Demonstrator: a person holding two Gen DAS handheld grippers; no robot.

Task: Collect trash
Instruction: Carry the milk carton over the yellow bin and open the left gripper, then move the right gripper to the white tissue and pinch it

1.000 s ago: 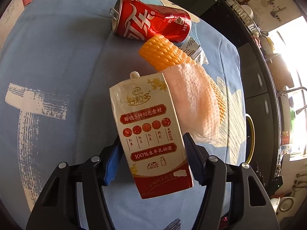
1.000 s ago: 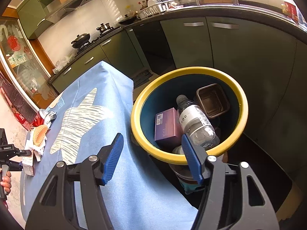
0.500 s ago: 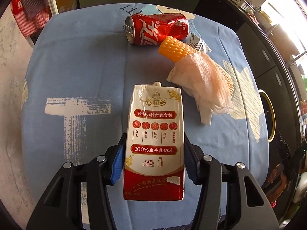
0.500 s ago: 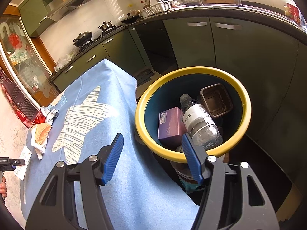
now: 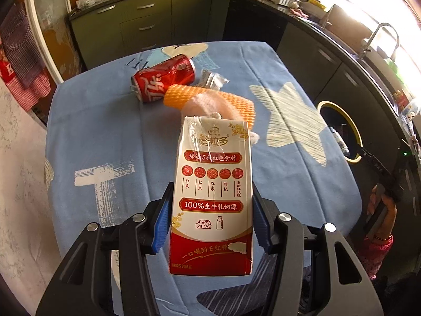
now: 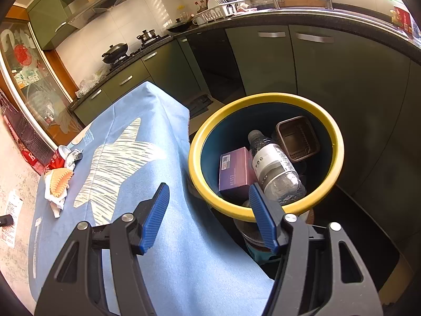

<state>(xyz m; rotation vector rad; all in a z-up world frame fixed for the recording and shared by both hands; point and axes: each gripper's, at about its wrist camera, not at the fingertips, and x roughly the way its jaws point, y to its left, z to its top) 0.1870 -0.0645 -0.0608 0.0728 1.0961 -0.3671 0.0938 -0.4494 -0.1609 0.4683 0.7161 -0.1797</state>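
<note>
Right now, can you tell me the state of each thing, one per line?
Milk carton: gripped, lifted off the table.
Left gripper: shut on the carton.
Right gripper: open, empty.
Cola can: lying on its side, dented.
Bin: open, partly filled.
Water bottle: lying in the bin.

Home kitchen: dark green cabinets point(image 6: 263, 60) under black worktop, black wok on gas hob point(image 6: 115, 52), white dish rack point(image 6: 221, 10), steel sink tap point(image 5: 381, 36), white tiled wall.

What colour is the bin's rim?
Yellow, on the bin; clearest in the right wrist view.
</note>
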